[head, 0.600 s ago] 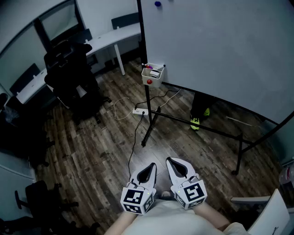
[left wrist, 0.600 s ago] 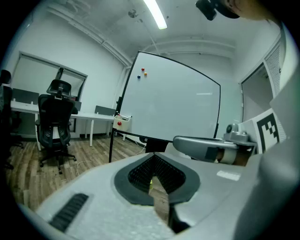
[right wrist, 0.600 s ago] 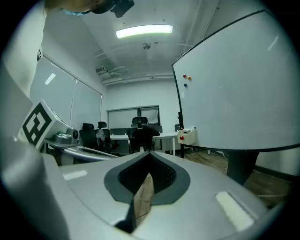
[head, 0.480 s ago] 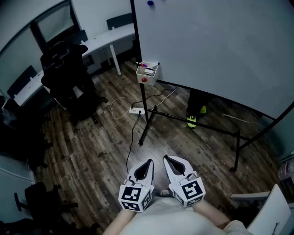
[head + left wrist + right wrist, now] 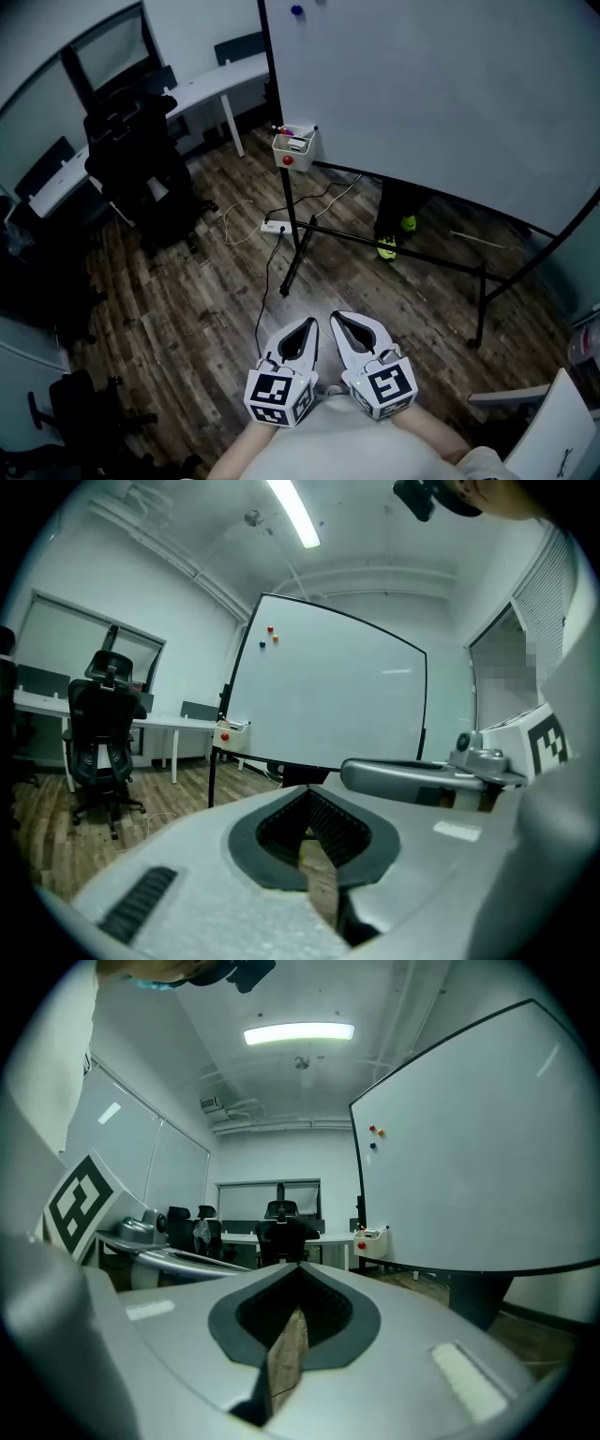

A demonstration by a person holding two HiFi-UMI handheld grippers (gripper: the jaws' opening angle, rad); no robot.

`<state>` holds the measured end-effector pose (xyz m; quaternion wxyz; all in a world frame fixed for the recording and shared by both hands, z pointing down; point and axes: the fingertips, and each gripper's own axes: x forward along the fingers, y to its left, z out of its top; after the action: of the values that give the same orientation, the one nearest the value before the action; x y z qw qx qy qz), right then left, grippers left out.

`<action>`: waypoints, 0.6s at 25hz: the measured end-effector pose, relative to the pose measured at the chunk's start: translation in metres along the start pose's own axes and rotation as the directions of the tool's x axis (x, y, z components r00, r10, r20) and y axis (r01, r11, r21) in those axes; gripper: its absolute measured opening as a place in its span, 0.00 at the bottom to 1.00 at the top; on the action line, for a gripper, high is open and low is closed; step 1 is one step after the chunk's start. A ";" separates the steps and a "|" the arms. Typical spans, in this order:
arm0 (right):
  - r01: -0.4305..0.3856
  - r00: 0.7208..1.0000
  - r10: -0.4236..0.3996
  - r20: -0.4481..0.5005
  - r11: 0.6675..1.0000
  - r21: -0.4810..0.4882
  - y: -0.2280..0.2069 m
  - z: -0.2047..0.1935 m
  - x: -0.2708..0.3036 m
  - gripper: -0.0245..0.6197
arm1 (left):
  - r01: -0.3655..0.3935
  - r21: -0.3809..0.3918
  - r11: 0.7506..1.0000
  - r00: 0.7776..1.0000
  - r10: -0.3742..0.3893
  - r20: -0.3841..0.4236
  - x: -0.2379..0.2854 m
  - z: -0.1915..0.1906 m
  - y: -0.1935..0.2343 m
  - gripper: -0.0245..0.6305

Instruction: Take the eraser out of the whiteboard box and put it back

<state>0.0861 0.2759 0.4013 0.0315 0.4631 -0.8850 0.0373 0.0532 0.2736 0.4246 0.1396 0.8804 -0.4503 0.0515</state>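
- Both claws sit low and near me in the head view, side by side, noses toward the whiteboard: left gripper and right gripper.
- Left gripper: in its own view the jaws are clenched together, with just a thin slit of wood floor showing through. Nothing is in them.
- Right gripper: same story. Its jaws are pressed together and empty, with only a sliver of floor between the pads.
- The whiteboard box hangs on the left post of the stand, at the board's lower left corner, far off and well apart from both claws. It has a red dot on its front.
- A few things poke up inside that box, but they are too small for me to pick out the eraser.
- A blue magnet sits high on the board's left side.
- A power strip lies on the floor just beside the stand's foot.
- Far left, a black office chair stands in front of a white desk.
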 end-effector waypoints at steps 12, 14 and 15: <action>-0.025 1.000 0.025 0.003 0.999 0.042 0.006 -0.009 -0.006 0.05 | -0.043 -0.013 0.999 0.999 0.043 -0.003 -0.014 -0.010 -0.004 0.04; -0.030 1.000 0.030 0.002 0.999 0.040 0.008 -0.009 -0.006 0.05 | -0.059 -0.020 0.998 0.998 0.059 -0.002 -0.017 -0.011 -0.001 0.04; -0.031 1.000 0.031 0.000 0.999 0.038 0.010 -0.010 -0.007 0.05 | -0.066 -0.022 0.998 0.998 0.066 -0.003 -0.017 -0.012 0.001 0.04</action>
<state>0.0823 0.2878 0.4099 0.0221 0.4497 -0.8912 0.0549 0.0422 0.2901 0.4330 0.1482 0.8634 -0.4794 0.0521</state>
